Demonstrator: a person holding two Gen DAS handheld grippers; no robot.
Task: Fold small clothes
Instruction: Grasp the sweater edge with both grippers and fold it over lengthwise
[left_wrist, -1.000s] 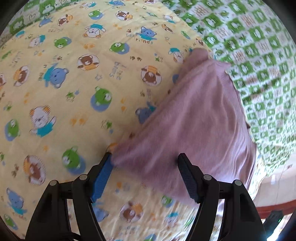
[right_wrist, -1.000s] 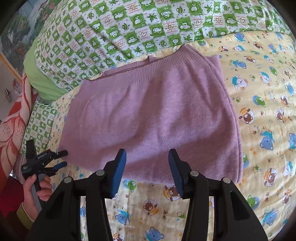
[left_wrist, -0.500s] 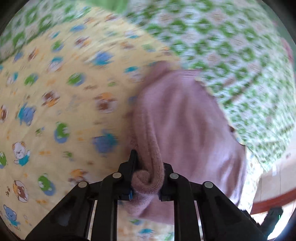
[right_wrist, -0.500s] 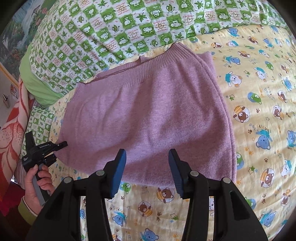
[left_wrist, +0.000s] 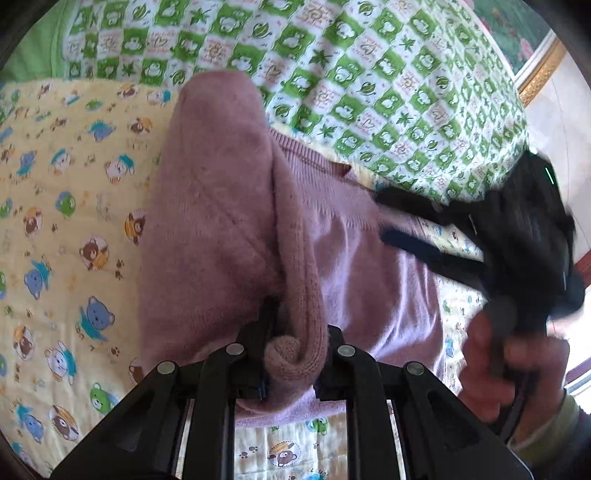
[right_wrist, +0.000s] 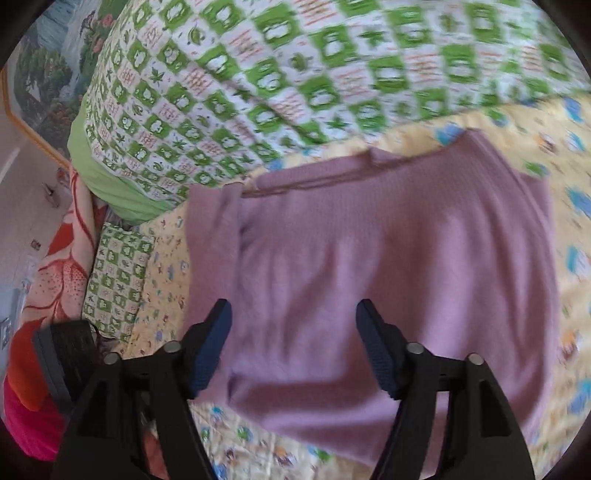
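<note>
**Left claw pinches the sweater's edge, right claw spreads above it**

While the mauve knitted sweater (left_wrist: 229, 206) lies on the yellow bear-print bed sheet (left_wrist: 62, 206), beside the green-and-white checked quilt (left_wrist: 369, 74) along the bed's far edge, the left claw (left_wrist: 295, 358) grips a bunched fold of its hem, one side turned over. The right claw (right_wrist: 293, 350) is opening its jaws above the sweater, nothing between them; a hand (left_wrist: 513, 369) carries it.

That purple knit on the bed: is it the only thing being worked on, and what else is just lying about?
In the job:
purple knit garment
left gripper, clamped on its bunched edge
right gripper, jaws opening above it

Just lying about:
yellow bear-print sheet
green checked quilt
red floral cloth
</note>
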